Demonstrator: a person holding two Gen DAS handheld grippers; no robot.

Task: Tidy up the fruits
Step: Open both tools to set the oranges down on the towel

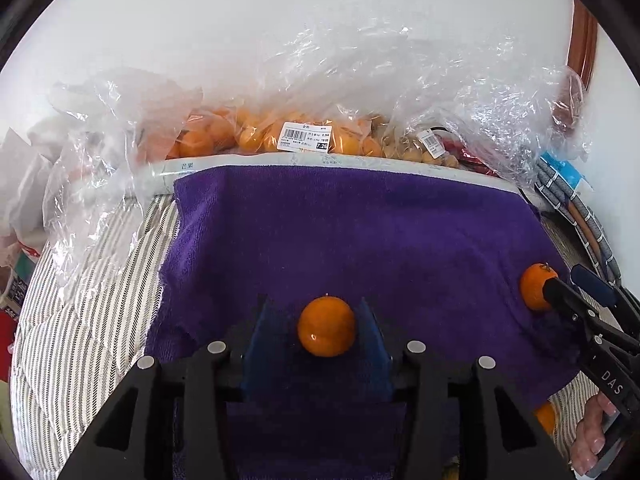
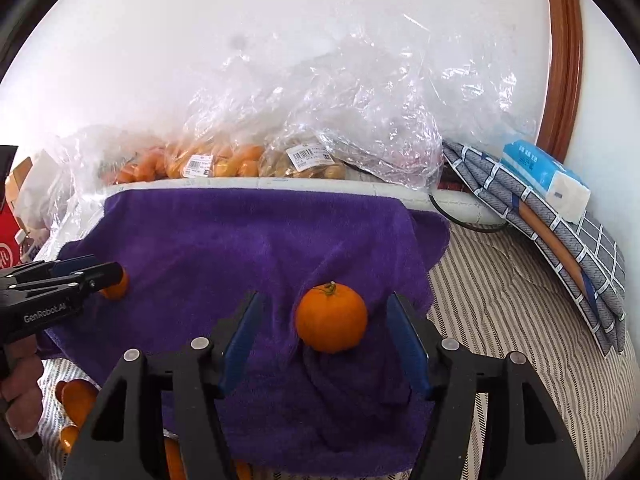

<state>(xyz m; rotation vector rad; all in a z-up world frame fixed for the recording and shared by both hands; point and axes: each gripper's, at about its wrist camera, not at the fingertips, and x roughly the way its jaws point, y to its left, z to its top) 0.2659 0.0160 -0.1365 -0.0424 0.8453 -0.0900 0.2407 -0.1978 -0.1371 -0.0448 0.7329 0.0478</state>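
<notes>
A purple towel (image 1: 360,232) lies over a striped bed cover; it also shows in the right wrist view (image 2: 240,240). A small orange (image 1: 326,326) sits on it between my left gripper's (image 1: 316,330) blue pads, which stand close on both sides; contact is unclear. A second orange (image 2: 331,318) with a stem lies on the towel between my right gripper's (image 2: 326,344) wide-open fingers, untouched. From the left view, this orange (image 1: 534,285) sits at the right gripper's (image 1: 560,286) tips. From the right view, the left gripper (image 2: 104,274) covers the first orange (image 2: 118,286).
Clear plastic bags (image 1: 280,136) of oranges and small brown fruit lie on a white ledge behind the towel. Several loose oranges (image 2: 78,400) lie on the striped cover at lower left. Folded checked cloth (image 2: 560,240) and a tissue pack (image 2: 544,176) sit at right.
</notes>
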